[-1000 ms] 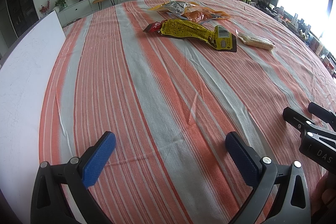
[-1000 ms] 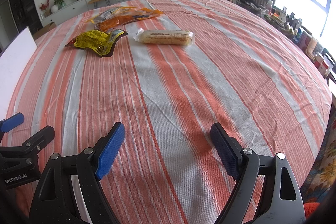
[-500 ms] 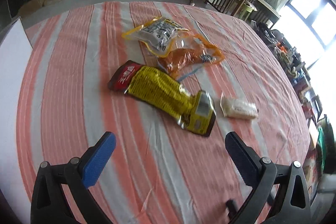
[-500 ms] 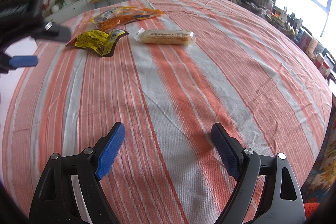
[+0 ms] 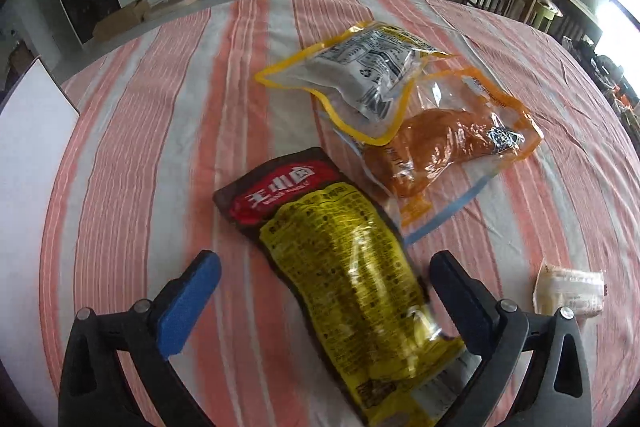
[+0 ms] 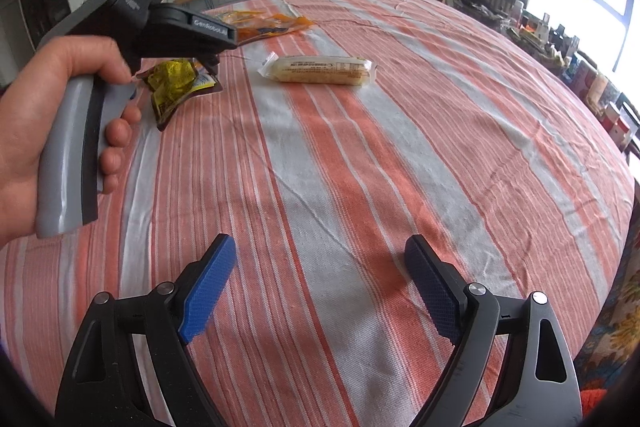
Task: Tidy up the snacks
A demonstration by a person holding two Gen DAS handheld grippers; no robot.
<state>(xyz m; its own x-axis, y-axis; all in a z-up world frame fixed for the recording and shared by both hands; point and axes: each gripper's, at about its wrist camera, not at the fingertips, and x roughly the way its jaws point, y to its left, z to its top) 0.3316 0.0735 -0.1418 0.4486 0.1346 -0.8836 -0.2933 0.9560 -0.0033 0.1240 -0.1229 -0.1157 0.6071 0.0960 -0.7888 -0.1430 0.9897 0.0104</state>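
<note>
Four snack packs show in the left wrist view. The left gripper [image 5: 320,291] hangs wide open over the yellow packet [image 5: 348,267] at lower centre, which lies between its fingers; a clear yellow-edged bag [image 5: 360,75] overlaps an orange bag [image 5: 448,139] above, and a pale bar [image 5: 568,291] sits at lower right. The step looks like the reach; next comes lowering and closing. A second ago this gripper hovered far back over bare striped cloth [image 5: 160,131].

In the right wrist view, the right gripper [image 6: 320,287] waits wide open and empty at the bottom of the frame, unmoved, while a hand [image 6: 52,115] now fills the left edge.
</note>
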